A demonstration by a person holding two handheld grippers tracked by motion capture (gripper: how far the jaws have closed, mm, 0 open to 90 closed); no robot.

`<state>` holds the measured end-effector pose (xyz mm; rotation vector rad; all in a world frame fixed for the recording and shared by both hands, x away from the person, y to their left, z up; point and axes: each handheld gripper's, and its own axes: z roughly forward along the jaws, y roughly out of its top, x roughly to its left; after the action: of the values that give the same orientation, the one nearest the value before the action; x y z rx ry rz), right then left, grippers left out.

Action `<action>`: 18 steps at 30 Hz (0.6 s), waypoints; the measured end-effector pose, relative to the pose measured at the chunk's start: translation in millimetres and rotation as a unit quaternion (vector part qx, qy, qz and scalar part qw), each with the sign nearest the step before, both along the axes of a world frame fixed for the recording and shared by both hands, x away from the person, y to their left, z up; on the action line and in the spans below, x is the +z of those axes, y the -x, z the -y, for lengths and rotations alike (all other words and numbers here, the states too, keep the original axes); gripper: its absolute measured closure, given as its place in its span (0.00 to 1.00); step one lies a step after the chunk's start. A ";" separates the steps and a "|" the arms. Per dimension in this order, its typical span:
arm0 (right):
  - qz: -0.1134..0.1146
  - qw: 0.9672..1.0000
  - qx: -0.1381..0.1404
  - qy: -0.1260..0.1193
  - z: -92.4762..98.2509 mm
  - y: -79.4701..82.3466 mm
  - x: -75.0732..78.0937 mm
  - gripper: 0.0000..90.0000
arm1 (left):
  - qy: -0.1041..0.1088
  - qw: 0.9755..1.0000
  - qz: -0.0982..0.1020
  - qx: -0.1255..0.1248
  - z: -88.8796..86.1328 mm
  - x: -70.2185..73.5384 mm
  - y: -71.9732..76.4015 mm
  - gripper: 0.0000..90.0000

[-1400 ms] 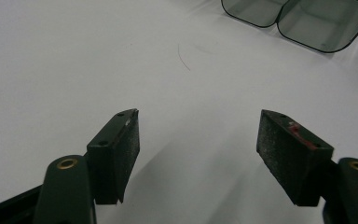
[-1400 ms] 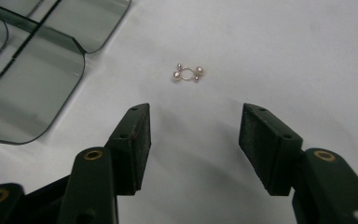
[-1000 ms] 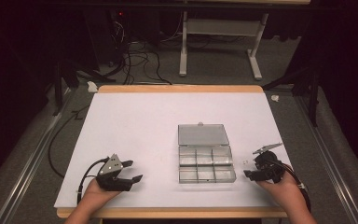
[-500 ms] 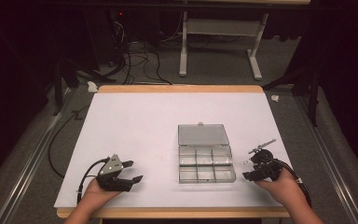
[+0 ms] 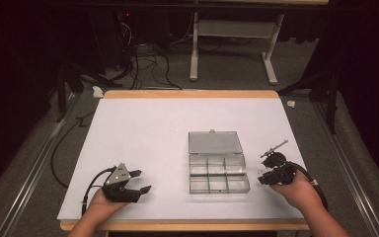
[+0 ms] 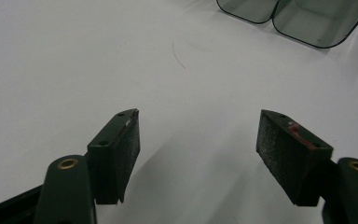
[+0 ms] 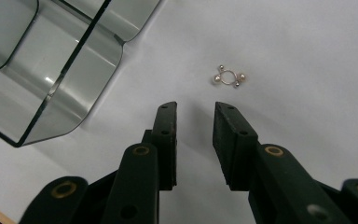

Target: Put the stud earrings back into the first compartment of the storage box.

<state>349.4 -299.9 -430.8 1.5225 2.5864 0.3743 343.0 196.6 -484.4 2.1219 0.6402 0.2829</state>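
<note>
In the right gripper view, the jaws of the right gripper [image 7: 195,109] have just been narrowed to a slim gap with nothing between them, and a small pearl-beaded ring [image 7: 229,77] is seen just above them, upper centre, apart from the clear compartment box [image 7: 51,70] at upper left. The jaws are best lowered squarely over the ring and closed gently, since so slight a piece is easily flicked across the white worktop [image 7: 317,56]. The left gripper [image 6: 198,135] is held wide open, empty.

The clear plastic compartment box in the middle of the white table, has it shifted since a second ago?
No. The clear plastic compartment box sits at the same spot against the white table's near edge, lid open.
</note>
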 end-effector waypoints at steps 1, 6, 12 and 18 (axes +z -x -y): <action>-0.005 1.000 -0.001 0.000 -0.4 -1.6 0.0 0.80 | 0.000 1.000 0.000 0.000 0.0 0.0 0.0 0.34; -0.009 1.000 0.007 0.002 -3.0 -11.0 0.9 0.85 | 0.000 1.000 0.000 -0.001 0.0 0.0 0.0 0.34; -0.015 1.000 0.003 0.006 -7.0 -23.5 0.0 0.87 | 0.001 1.000 0.000 -0.001 0.0 -0.1 0.0 0.34; -0.023 1.000 0.007 0.016 -8.7 -33.9 -3.9 0.90 | 0.002 1.000 0.000 -0.002 -0.1 -0.1 0.1 0.34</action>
<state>383.3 -291.2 -434.7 1.5198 2.6254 0.3013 342.9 196.7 -484.4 2.1191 0.6355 0.2777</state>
